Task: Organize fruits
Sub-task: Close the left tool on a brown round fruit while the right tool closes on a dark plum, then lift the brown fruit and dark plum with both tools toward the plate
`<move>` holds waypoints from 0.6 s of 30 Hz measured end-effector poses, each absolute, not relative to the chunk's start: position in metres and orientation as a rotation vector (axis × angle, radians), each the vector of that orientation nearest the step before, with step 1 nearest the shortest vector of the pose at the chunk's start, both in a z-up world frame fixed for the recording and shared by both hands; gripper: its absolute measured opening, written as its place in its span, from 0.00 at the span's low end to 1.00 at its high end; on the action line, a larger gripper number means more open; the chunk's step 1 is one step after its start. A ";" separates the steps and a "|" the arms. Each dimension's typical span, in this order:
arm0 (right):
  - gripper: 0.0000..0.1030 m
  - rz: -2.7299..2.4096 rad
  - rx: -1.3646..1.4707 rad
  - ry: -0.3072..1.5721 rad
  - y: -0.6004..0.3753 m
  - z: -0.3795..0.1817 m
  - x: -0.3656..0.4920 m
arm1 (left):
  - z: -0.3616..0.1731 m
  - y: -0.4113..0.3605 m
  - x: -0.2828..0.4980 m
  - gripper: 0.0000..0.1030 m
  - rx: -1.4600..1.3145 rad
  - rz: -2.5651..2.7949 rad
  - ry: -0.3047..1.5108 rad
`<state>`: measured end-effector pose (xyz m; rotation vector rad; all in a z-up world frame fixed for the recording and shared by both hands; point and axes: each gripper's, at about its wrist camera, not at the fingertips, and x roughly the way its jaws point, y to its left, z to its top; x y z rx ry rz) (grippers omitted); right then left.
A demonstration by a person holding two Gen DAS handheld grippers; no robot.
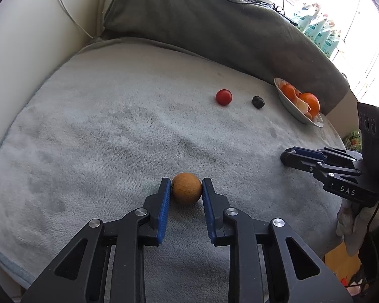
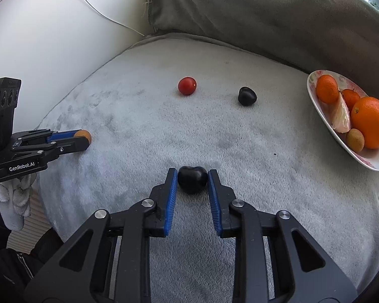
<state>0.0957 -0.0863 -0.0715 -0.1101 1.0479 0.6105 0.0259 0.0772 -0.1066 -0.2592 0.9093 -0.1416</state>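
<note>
Left claw (image 1: 186, 188) grips brown fruit (image 1: 187, 188) on grey plush blanket (image 1: 113, 131).

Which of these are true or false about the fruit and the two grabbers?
1. The left gripper has its jaws closed on a tan round fruit. True.
2. The right gripper grips the red tomato. False: it grips a dark fruit; the tomato lies loose.
3. The plate holds oranges. True.
4. The plate sits on bare wood. False: it rests on the grey blanket.
</note>
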 end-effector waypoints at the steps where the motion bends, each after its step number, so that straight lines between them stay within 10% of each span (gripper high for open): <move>1: 0.25 0.609 -0.107 1.045 -0.087 -0.071 0.096 | -0.106 0.078 0.026 0.23 -0.264 -0.145 0.908; 18: 0.24 0.532 -0.041 0.970 -0.135 -0.040 0.095 | -0.079 0.053 0.045 0.23 -0.232 -0.224 0.849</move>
